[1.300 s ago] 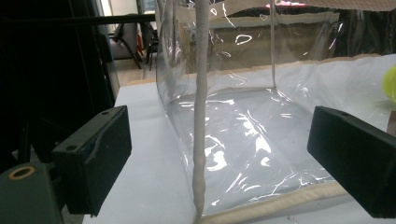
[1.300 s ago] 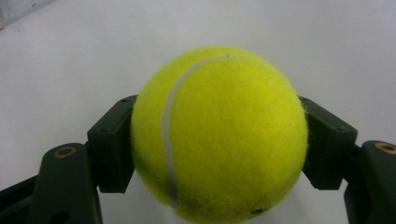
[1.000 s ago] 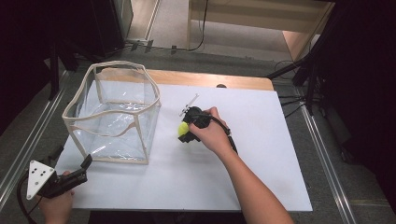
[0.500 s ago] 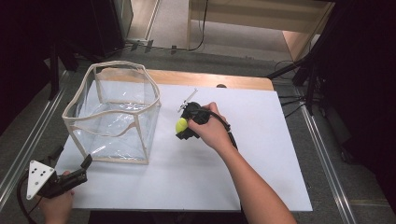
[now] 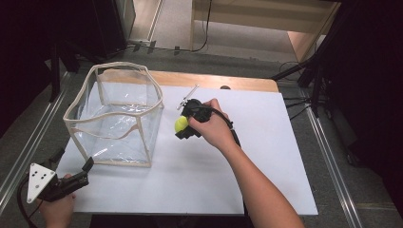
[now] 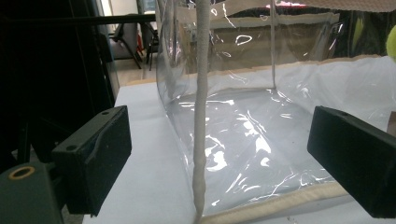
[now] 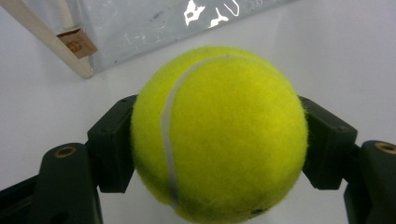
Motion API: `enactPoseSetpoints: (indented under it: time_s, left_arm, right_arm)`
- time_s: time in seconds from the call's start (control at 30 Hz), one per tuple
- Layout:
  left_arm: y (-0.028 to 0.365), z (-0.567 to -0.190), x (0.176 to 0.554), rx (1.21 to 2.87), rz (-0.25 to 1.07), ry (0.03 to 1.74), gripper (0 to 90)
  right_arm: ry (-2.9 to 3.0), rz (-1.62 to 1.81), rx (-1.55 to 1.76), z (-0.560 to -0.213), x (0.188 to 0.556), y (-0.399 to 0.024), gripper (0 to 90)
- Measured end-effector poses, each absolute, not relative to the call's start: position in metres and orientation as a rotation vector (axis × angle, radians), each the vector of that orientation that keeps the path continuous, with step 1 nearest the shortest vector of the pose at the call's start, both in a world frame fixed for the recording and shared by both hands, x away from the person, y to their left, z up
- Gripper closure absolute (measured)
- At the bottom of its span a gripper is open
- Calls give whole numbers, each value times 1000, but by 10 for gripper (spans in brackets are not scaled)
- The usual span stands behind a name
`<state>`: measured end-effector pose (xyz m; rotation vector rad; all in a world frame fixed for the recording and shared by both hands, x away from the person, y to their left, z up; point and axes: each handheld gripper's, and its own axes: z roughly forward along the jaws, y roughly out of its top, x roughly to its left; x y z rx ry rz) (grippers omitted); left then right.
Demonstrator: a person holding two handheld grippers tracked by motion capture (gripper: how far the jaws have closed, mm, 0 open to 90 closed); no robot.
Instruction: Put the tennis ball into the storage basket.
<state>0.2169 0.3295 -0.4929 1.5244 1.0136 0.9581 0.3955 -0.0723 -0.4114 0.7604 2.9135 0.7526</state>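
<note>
A yellow-green tennis ball [image 5: 180, 124] [image 7: 218, 133] is clamped between the two black jaws of my right gripper [image 5: 184, 126] [image 7: 212, 144], held above the white table just right of a clear plastic box [image 5: 114, 116]. The box has cream piping along its edges and stands upright with its top open. My left gripper [image 5: 71, 176] [image 6: 224, 158] rests at the table's near left corner, open, with nothing between its jaws. In the left gripper view it faces the box's near corner seam [image 6: 201, 130].
The white tabletop [image 5: 266, 156] runs wide to the right and front of the box. A wooden strip [image 5: 237, 83] borders the far edge. A small metal tool [image 5: 188, 95] lies near the far edge, behind the right hand. Metal rails [image 5: 328, 156] flank the table.
The right gripper has carried the ball a little up and toward the box. The left gripper has stayed where it was.
</note>
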Motion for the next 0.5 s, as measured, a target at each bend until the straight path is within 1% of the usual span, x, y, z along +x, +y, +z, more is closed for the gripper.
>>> enactPoseSetpoints:
  time_s: [0.5]
  left_arm:
    - [329,-493,217,1521,957,1013,68]
  right_arm:
    - [2938,765,708,-392,394,-62,240]
